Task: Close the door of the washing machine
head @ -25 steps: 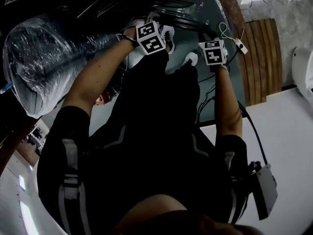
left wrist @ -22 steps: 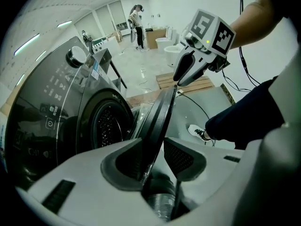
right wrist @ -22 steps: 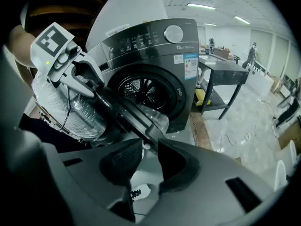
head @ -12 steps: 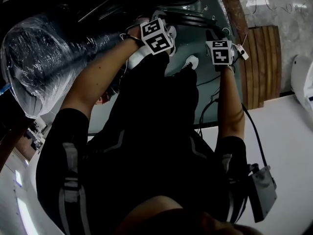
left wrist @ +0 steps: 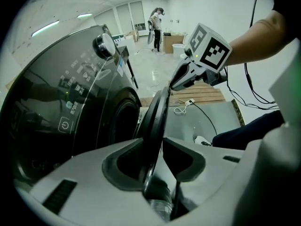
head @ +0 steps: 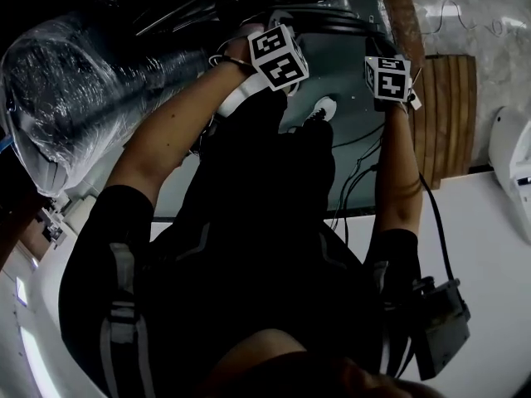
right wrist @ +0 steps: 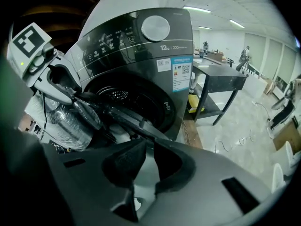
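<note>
1. The left hand-held gripper [left wrist: 154,145] straddles the rim of the door [left wrist: 157,112]; its jaws stand wide and have just been closing a little, with a gap at one pad; placed so, I judge, to steer the swing.
2. The right hand-held gripper [right wrist: 148,147] has jaws about half apart that have just been closing; the rim lies at their tips, unclamped; likely a second guiding point.
3. The door is dark, round and glossy; it stands swung out from the washing machine [right wrist: 141,41], leaving the drum opening [right wrist: 131,95] uncovered.

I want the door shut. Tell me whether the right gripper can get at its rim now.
Likely yes: the door rim runs unobstructed to the right gripper, whose jaws have just been closing, nothing yet between them.
</note>
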